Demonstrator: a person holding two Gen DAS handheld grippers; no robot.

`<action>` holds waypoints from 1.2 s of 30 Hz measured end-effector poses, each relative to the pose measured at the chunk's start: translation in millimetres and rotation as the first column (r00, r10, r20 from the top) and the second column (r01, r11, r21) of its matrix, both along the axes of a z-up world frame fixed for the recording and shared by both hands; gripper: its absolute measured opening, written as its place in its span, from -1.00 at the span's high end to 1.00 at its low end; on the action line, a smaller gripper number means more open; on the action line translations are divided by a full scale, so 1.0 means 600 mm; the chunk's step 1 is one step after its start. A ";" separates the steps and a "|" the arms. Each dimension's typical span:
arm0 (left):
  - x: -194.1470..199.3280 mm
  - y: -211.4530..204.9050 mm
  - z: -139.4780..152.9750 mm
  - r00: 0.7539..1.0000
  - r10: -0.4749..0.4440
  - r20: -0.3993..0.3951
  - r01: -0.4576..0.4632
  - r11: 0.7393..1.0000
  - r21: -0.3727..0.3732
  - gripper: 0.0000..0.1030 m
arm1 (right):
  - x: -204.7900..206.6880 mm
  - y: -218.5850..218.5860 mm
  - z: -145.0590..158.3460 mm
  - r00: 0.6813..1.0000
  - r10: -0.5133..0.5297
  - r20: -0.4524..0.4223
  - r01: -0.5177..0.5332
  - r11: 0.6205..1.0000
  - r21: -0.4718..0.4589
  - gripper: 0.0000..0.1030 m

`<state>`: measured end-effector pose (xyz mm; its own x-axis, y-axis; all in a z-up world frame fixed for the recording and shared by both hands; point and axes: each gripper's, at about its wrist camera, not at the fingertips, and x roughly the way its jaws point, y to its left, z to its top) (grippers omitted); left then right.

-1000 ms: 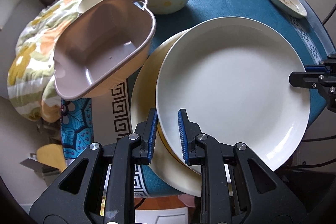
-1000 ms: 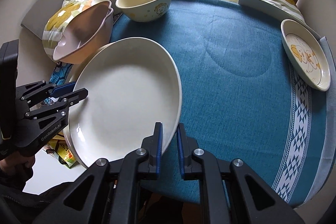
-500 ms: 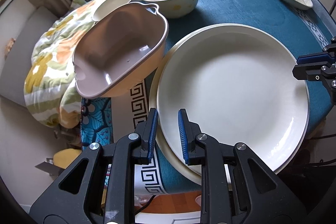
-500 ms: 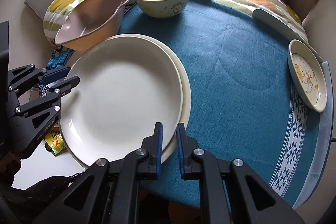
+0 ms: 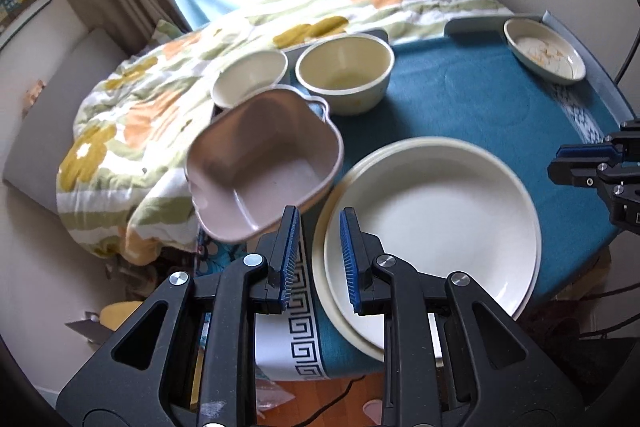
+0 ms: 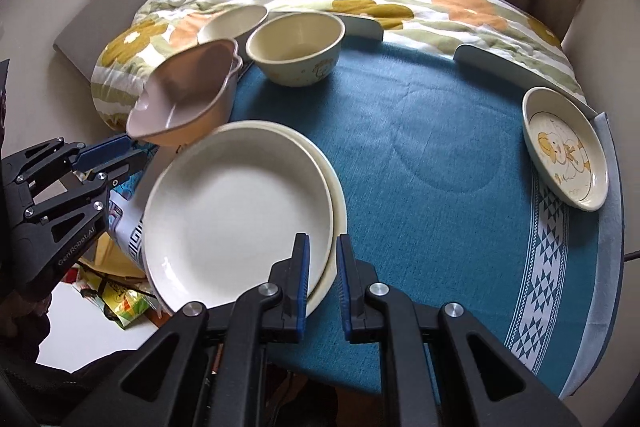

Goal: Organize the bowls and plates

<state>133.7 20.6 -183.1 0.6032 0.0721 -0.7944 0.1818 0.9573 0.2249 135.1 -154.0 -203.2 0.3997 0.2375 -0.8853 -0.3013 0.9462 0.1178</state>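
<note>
White plate sits nested on the cream plate, so that stack looks done to me. My left claw is apart and empty, just off the stack's left rim; my right claw is apart too, at the stack's near rim, gripping nothing. Still loose: pink handled dish tilted just left of the stack and hanging off the counter edge, two cream bowls beyond it, duck plate well apart to the stack's right. What props the pink dish is hidden. Stack's near edge is cut off by my claws.
</note>
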 end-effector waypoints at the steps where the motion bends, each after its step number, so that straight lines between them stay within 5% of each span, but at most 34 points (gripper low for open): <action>1: 0.002 -0.001 0.015 1.000 0.001 0.030 0.000 1.000 -0.009 0.64 | -0.004 -0.007 0.011 0.999 -0.019 0.029 0.019 1.000 0.001 0.54; 2: 0.005 -0.003 0.031 0.998 -0.006 0.060 0.007 1.000 -0.023 0.59 | -0.009 -0.016 0.022 0.998 -0.039 0.058 0.039 0.999 0.008 0.32; 4: 0.015 -0.011 0.052 0.996 -0.026 0.087 0.030 0.998 -0.046 0.01 | -0.019 -0.037 0.042 0.991 -0.084 0.104 0.081 0.996 0.031 -0.92; 5: 0.019 -0.017 0.063 0.994 -0.031 0.109 0.037 0.998 -0.057 -0.78 | -0.025 -0.048 0.051 0.986 -0.110 0.125 0.105 0.994 0.043 -0.99; 6: 0.019 -0.022 0.074 0.988 -0.034 0.151 0.044 0.997 -0.063 -0.99 | -0.030 -0.060 0.059 0.980 -0.138 0.142 0.132 0.990 0.050 -0.99; 8: 0.022 -0.039 0.099 0.974 -0.090 0.205 0.109 0.990 -0.084 -0.99 | -0.045 -0.083 0.072 0.965 -0.200 0.168 0.193 0.980 0.053 -0.99; 11: 0.056 -0.083 0.108 0.966 -0.216 0.139 0.236 0.961 -0.142 -0.99 | -0.070 -0.124 0.088 0.936 -0.300 0.185 0.293 0.954 0.063 -0.99; 16: 0.125 -0.165 0.124 0.906 -0.418 0.062 0.412 0.842 -0.349 -0.99 | -0.088 -0.220 0.127 0.868 -0.456 0.199 0.457 0.889 0.043 -0.99; 23: 0.256 -0.323 0.107 0.816 -0.576 -0.053 0.483 0.729 -0.486 -0.99 | -0.048 -0.365 0.144 0.766 -0.613 0.194 0.597 0.790 0.139 -0.99; 25: 0.295 -0.360 0.081 0.806 -0.584 -0.093 0.461 0.719 -0.520 -0.98 | -0.015 -0.401 0.113 0.748 -0.649 0.140 0.625 0.759 0.181 -0.99; 28: 0.353 -0.427 0.028 0.783 -0.599 -0.168 0.444 0.726 -0.525 -0.66 | 0.021 -0.452 0.054 0.700 -0.713 0.042 0.675 0.679 0.289 -0.93; 31: 0.412 -0.474 -0.038 0.756 -0.610 -0.240 0.446 0.747 -0.494 -0.31 | 0.059 -0.482 -0.011 0.671 -0.740 -0.050 0.706 0.616 0.349 -0.54; 36: 0.477 -0.513 -0.127 0.725 -0.602 -0.335 0.427 0.774 -0.467 0.07 | 0.108 -0.506 -0.085 0.651 -0.748 -0.131 0.735 0.577 0.356 -0.30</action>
<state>420.2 -287.2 -259.1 0.0387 -0.4625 -0.8858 0.6625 0.6755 -0.3238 200.2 -457.4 -254.4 0.6036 0.1288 -0.7868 0.4766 0.7328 0.4856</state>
